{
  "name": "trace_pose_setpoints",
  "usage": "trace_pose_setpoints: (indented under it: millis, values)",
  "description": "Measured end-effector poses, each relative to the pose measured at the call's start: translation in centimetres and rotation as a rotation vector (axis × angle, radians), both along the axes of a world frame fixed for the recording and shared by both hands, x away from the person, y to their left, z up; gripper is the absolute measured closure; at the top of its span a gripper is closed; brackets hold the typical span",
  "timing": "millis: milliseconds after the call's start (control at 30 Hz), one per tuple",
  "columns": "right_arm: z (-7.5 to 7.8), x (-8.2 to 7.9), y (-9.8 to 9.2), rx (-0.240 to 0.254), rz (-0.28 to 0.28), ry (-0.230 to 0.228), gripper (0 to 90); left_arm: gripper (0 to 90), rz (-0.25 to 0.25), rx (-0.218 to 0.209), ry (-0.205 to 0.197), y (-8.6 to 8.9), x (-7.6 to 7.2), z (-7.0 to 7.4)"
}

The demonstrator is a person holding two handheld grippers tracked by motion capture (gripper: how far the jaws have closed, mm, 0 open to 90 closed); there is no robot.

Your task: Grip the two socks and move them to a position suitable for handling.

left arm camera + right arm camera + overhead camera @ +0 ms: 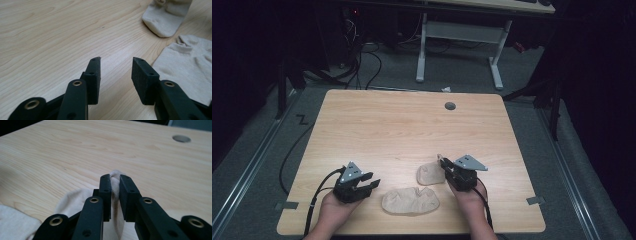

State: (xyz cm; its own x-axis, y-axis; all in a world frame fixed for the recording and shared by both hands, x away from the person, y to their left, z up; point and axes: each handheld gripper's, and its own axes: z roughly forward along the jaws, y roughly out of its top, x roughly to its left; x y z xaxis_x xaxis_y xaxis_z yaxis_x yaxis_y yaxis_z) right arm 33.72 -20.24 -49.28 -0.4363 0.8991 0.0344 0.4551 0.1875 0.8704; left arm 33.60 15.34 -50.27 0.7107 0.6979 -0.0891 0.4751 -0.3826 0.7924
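Observation:
Two beige socks lie near the front edge of the wooden table (402,125). The larger sock (410,201) (190,67) lies flat between my hands. My right gripper (445,165) (115,179) is shut on a pinched fold of the smaller sock (429,175) (72,200), whose rest hangs down to the table; in the left gripper view this sock (165,20) is at the upper right. My left gripper (371,183) (116,63) is open just left of the larger sock, low over bare wood, with nothing between its fingers.
A round grey grommet (450,106) (181,138) sits near the table's far edge. Tape tabs (287,205) (535,200) stick out at the front corners. Behind the table stands a white desk frame (459,30), with cables (362,60) on the floor.

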Motion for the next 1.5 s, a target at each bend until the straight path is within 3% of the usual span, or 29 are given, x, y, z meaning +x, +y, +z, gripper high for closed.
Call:
trace_pose_setpoints:
  millis: [200,433,500,600,800,933,1033,1200,1500]
  values:
    - [-0.5,-0.8,-2.4,-0.027,-0.08,0.013,76.6,59.5,-0.025,0.0,0.004,-1.0,0.6,0.0]
    - [-0.1,-1.9,-4.6,-0.04,-0.138,-0.01,73.9,59.4,-0.04,0.0,0.011,-1.7,1.3,-0.2]
    - [-0.2,-1.9,-4.9,-0.042,-0.135,0.0,77.8,59.4,-0.038,0.001,0.007,-1.8,1.2,-0.1]
    - [-0.7,-1.6,-4.8,-0.086,-0.108,0.029,88.0,59.6,-0.034,-0.001,-0.003,-1.7,1.1,0.1]
    - [-1.9,-0.1,-3.2,-0.141,0.003,0.135,90.0,62.9,-0.014,-0.002,-0.01,-1.2,1.2,0.1]
    - [-2.0,-0.1,-1.1,-0.152,0.088,0.139,89.9,62.0,-0.004,-0.006,-0.008,-0.9,1.1,0.2]
    - [-2.4,0.2,0.2,-0.194,0.089,0.151,89.9,62.0,-0.001,-0.001,-0.009,-0.5,0.9,0.2]
    - [-3.3,1.1,0.6,-0.194,0.067,0.205,90.0,61.6,0.025,-0.007,-0.018,0.6,0.4,0.5]
    - [-3.3,2.1,3.8,-0.225,0.114,0.186,90.0,60.3,0.076,-0.003,-0.013,2.9,-0.7,0.3]
